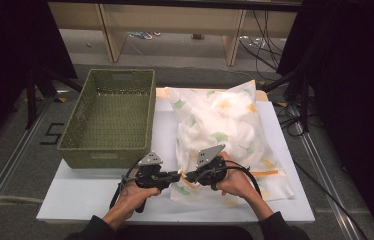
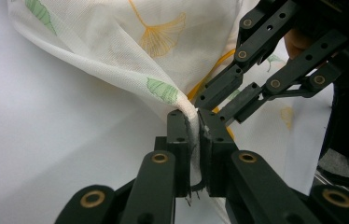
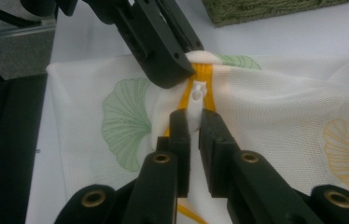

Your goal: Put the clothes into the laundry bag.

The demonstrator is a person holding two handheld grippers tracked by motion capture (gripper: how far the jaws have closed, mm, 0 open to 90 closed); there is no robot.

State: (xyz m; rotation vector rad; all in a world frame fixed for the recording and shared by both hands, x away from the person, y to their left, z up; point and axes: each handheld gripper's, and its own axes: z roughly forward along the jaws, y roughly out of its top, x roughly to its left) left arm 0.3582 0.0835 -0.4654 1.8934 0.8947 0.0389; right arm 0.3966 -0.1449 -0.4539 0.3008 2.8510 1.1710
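1. Mesh bag [image 1: 225, 135] – lies on the white bench [image 1: 90, 195], right of the green basket [image 1: 110, 117].
2. Left claw [image 2: 193, 128] – clamped on the bag's corner fabric.
3. Right claw [image 3: 192, 123] – pinching the white zipper pull [image 3: 197, 100].

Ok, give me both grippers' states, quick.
Left gripper: shut on the mesh bag fabric.
Right gripper: shut on the white zipper pull.

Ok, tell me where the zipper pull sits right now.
In the right gripper view, the white zipper pull sits on the orange zipper tape at the mesh bag's near left corner, pinched between the right tongs, just below the left tongs.
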